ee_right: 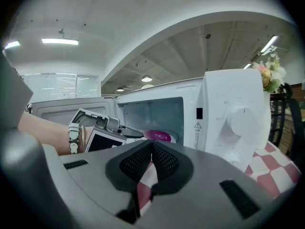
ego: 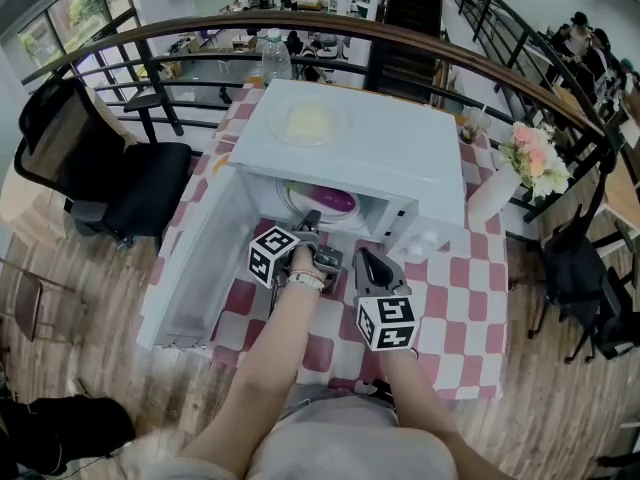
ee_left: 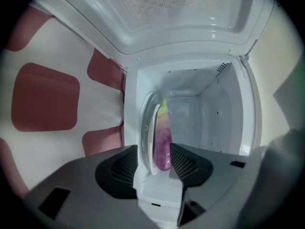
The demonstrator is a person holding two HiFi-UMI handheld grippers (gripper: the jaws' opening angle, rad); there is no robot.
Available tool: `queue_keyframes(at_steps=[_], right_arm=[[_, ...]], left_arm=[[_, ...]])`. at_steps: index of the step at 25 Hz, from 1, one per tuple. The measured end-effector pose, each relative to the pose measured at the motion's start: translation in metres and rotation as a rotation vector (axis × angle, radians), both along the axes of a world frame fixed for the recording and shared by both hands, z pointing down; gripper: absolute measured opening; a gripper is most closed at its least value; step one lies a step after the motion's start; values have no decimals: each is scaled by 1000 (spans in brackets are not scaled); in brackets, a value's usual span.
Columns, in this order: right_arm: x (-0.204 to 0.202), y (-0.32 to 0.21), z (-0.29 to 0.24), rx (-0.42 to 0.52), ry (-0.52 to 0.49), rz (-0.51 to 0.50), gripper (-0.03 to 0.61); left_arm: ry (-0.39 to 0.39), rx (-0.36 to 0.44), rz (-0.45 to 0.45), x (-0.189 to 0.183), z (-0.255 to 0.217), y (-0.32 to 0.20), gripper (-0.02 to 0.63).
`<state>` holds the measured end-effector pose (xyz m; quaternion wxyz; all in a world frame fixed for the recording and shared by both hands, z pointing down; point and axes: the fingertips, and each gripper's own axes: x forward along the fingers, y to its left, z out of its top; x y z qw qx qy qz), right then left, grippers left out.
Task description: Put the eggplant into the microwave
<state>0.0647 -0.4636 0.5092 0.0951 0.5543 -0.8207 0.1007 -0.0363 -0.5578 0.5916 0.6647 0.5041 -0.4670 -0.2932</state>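
Purple eggplant rests inside the white microwave; my released left gripper should withdraw straight, not nudging it; right gripper clenched, empty.

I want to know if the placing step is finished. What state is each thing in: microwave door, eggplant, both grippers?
microwave door: swung wide open.
eggplant: lying on the turntable plate inside the microwave, not gripped.
left gripper: open, jaws apart at the cavity mouth, not pressing on the eggplant.
right gripper: shut, empty, outside the microwave.
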Motion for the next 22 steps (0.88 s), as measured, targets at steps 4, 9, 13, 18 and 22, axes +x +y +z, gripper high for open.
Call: queue_keyframes(at_steps=[4,9,13,18,22], right_arm=[[-1,5,-4,7,4,6,25],[-4,14,-9,18,7,3,25],[-7,23,-12,23,7,2,25],[-9,36,-19,32,15,1,25],[-9,48,-26,44,19,3,25]], left_arm=[[20,25,1,-1,-5,8,198],[12,89,-3,-5,-18,18,165],[2,129,5,-6,-26,32,76],[5,185,29,-4,-38,48,3],[15,249,63,1,-55,59,3]])
